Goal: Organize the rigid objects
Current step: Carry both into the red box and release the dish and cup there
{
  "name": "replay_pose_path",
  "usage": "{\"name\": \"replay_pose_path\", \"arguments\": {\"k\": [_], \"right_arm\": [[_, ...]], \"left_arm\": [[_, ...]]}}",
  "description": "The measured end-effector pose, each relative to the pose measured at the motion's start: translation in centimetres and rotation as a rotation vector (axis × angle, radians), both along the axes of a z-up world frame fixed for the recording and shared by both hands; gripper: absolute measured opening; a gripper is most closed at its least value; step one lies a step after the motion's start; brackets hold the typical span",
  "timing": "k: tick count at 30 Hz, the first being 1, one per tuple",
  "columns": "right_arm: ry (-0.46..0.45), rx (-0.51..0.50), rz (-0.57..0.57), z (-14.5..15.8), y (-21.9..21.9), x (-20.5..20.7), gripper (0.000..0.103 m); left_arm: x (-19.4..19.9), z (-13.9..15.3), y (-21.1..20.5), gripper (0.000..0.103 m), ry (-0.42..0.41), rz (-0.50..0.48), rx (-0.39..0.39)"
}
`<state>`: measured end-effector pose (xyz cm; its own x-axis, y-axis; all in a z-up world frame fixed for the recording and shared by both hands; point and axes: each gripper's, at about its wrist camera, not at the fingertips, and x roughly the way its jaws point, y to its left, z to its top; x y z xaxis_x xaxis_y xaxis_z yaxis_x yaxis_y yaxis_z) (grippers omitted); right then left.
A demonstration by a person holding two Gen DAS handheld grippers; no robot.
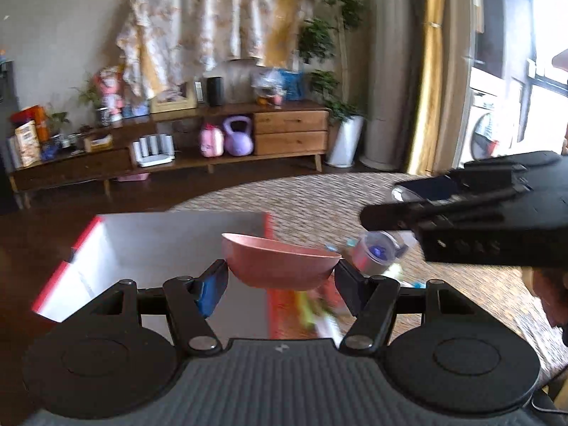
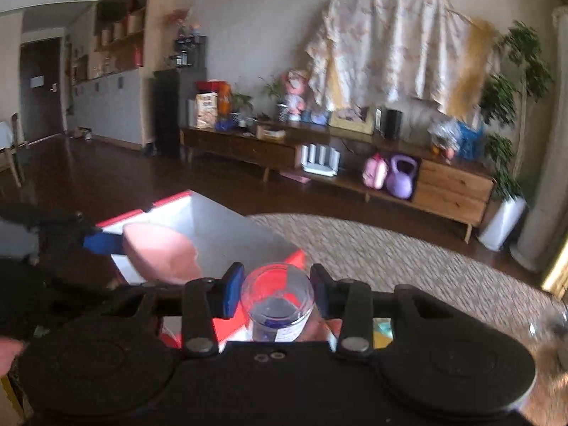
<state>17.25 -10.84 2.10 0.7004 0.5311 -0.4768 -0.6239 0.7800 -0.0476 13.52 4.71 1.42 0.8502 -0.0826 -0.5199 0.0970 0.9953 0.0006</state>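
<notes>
My left gripper [image 1: 280, 277] is shut on a pink bowl [image 1: 280, 262], one pad against each side of it, and holds it in the air over a red-edged open box [image 1: 170, 245] with a pale inside. In the right wrist view the same bowl [image 2: 159, 252] hangs at the left above that box [image 2: 227, 234], held by the other gripper's blue pad. My right gripper [image 2: 277, 291] is shut on a clear plastic jar [image 2: 277, 298] with a purple-printed label, its open mouth facing away from me. The jar [image 1: 376, 252] also shows under the right gripper's black body.
A woven round rug [image 2: 408, 259] lies under the box on a dark wood floor. Small colourful items [image 1: 319, 309] lie beside the box. A long wooden sideboard [image 1: 291, 131] with clutter, a purple kettlebell [image 1: 238, 136] and a potted plant [image 1: 344, 138] stand along the far wall.
</notes>
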Motion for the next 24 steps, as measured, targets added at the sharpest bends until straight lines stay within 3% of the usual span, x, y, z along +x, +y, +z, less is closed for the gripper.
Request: {"name": "replay_pose_path", "arguments": {"k": [10, 24], "right_arm": [[0.003, -0.018, 0.096, -0.6, 7.0, 1.9, 0.04], [0.091, -0.14, 0.134, -7.1, 14.3, 4.3, 0.04]], "left_arm": [[3.7, -0.4, 7.5, 0.066, 0.07, 0.107, 0.038], [9.7, -5.4, 13.1, 0.066, 0.208, 0.122, 0.084]]}}
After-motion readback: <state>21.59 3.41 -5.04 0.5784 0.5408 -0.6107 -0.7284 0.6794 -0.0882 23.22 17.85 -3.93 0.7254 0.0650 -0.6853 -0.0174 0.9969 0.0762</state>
